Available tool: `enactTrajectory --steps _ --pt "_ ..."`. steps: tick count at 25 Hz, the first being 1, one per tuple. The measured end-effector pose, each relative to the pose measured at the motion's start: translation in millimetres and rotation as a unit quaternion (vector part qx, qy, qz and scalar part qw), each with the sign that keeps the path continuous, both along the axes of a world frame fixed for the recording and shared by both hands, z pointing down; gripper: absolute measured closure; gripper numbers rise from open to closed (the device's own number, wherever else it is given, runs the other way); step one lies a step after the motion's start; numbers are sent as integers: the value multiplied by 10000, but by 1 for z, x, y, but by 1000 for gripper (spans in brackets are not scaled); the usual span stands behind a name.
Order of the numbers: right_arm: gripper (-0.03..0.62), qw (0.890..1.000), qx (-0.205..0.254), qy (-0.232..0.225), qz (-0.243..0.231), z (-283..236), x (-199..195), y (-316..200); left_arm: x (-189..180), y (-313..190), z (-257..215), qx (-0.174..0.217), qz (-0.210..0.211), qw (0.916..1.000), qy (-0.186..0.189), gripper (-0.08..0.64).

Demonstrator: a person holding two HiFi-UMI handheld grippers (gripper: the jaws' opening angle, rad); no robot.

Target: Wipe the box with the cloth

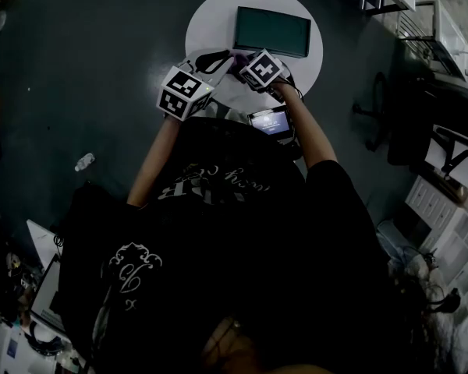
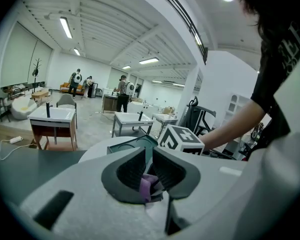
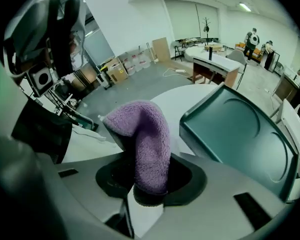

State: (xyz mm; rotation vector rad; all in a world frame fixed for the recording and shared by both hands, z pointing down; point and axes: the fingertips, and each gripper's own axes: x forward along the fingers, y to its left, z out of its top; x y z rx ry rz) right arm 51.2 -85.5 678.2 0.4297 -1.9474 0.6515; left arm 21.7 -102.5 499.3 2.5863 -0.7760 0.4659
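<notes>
Jaws of the right gripper [image 3: 149, 183] clamp a purple fleece cloth [image 3: 146, 139]; the left gripper [image 2: 147, 170] appears to pinch a corner of it. The dark green box [image 3: 235, 134] lies just beyond on the round white table [image 1: 207, 23]. Advice: press the cloth flat and sweep across the box top. No legible writing, only square markers.

The black short-sleeved T-shirt [image 1: 242, 232] bears pale lettering and a swirl print.

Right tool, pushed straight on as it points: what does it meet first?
Probably the white table beyond its held cloth, with the green box just right of that line; depth is unclear.
</notes>
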Motion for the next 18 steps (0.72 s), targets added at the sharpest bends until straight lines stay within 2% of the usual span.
enactTrajectory --steps 7,10,18 --pt "477 9998 -158 85 18 23 -22 -8 -25 1 12 -102 -172 9998 -70 522" --pt "477 9995 -144 228 144 31 -12 -15 -30 -2 11 -111 -265 9996 -45 522" --pt "477 9979 -234 462 399 35 31 -15 -28 -2 13 -159 -154 9997 -78 522"
